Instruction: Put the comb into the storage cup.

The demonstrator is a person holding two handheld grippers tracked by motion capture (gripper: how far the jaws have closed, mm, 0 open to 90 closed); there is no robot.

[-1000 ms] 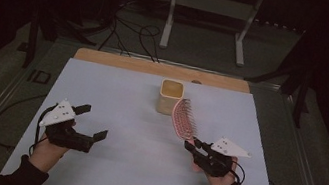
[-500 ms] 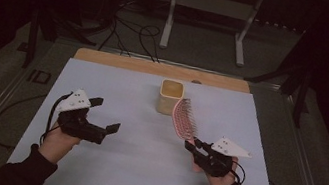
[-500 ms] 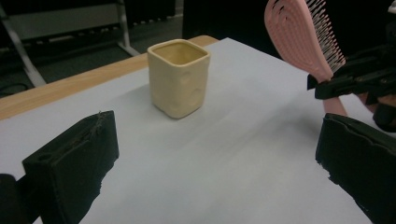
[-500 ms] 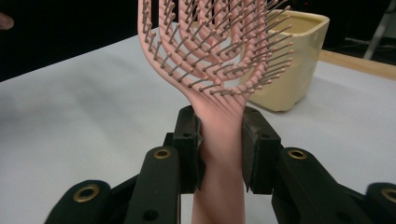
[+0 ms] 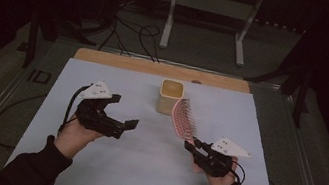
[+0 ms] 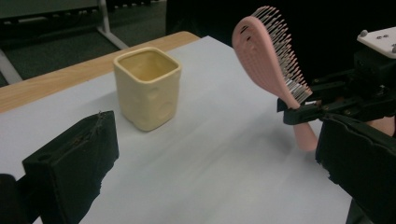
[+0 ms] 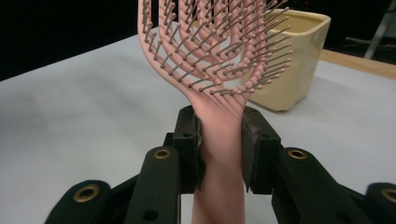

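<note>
A pink hairbrush is held by its handle in my right gripper, head tilted up toward a yellow square cup. The right gripper view has both pads clamped on the hairbrush handle, with the cup just behind the bristles. My left gripper hovers over the table's left half, jaws wide apart and empty. From the left gripper view its fingers frame the cup and the hairbrush.
The pale blue mat covers the table, with a wooden strip along the far edge. Cables and a metal stand lie on the floor beyond. A black cable trails off the left side.
My left gripper has lifted and moved forward and right toward the table's middle. The right gripper and the hairbrush have stayed put.
</note>
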